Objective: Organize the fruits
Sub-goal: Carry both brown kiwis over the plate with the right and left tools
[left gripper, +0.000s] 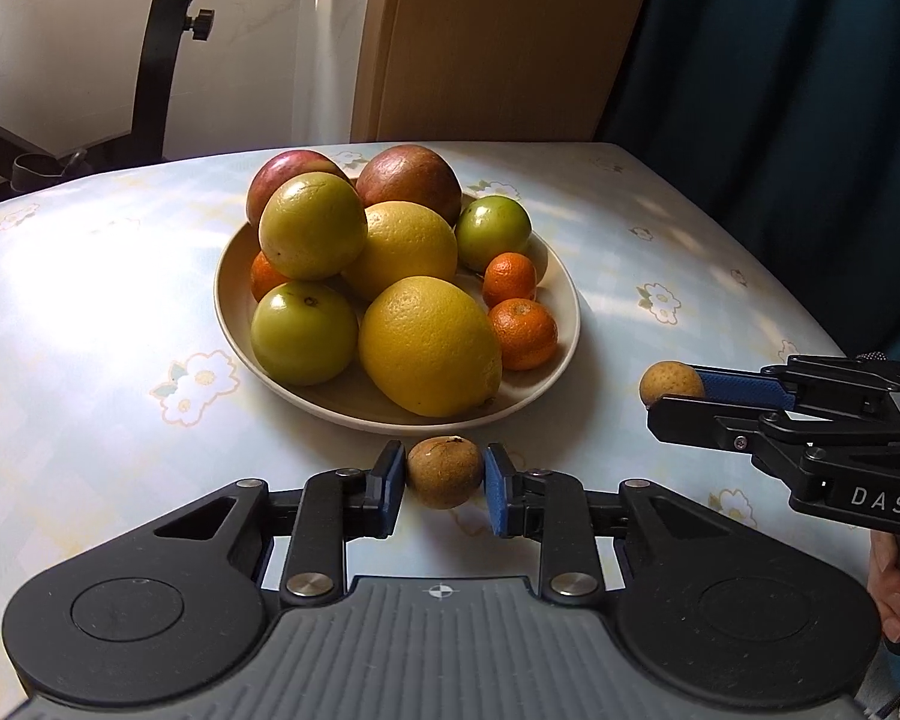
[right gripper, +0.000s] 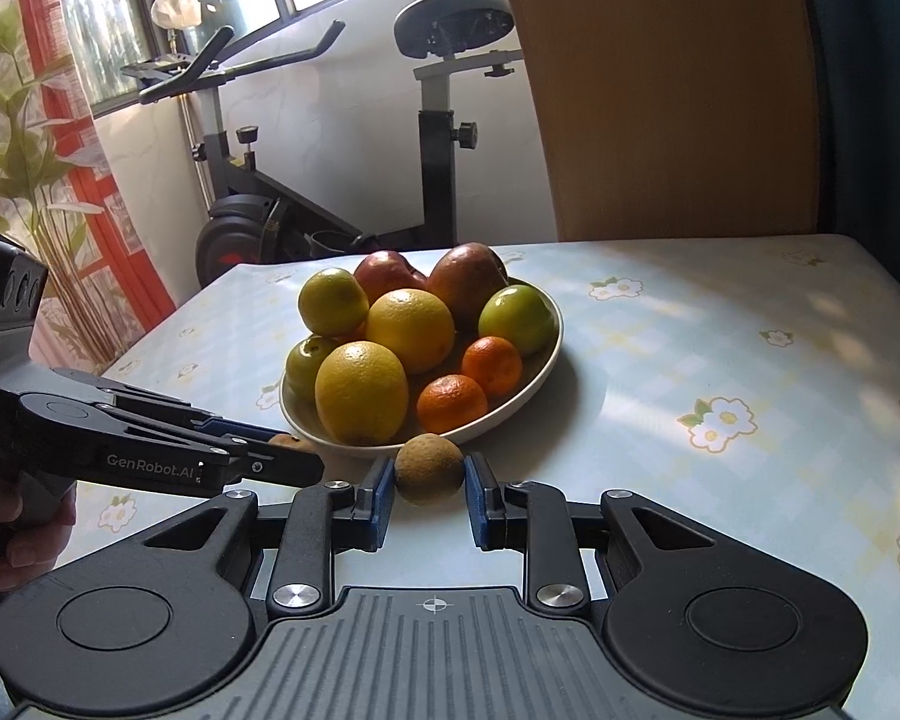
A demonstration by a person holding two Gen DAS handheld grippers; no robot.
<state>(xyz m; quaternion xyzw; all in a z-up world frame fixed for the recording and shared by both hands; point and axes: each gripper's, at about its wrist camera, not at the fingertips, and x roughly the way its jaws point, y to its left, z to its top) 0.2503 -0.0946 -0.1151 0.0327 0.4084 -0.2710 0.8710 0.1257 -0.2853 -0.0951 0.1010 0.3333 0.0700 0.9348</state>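
Note:
A beige plate (left gripper: 555, 276) (right gripper: 540, 387) holds two yellow oranges, green fruits, two red apples and small tangerines. My left gripper (left gripper: 444, 473) is shut on a small brown round fruit (left gripper: 444, 471) just in front of the plate's near rim; it shows at the left of the right wrist view (right gripper: 291, 447). My right gripper (right gripper: 429, 471) is shut on another small brown fruit (right gripper: 429, 468), also just in front of the plate. In the left wrist view this gripper (left gripper: 675, 387) sits to the plate's right, holding its fruit (left gripper: 671, 383).
The table (left gripper: 90, 300) has a pale blue floral cloth. A wooden chair back (right gripper: 660, 90) stands behind the far edge. An exercise bike (right gripper: 330, 168) stands beyond the table's left corner. A dark blue curtain (left gripper: 780, 60) hangs at the right.

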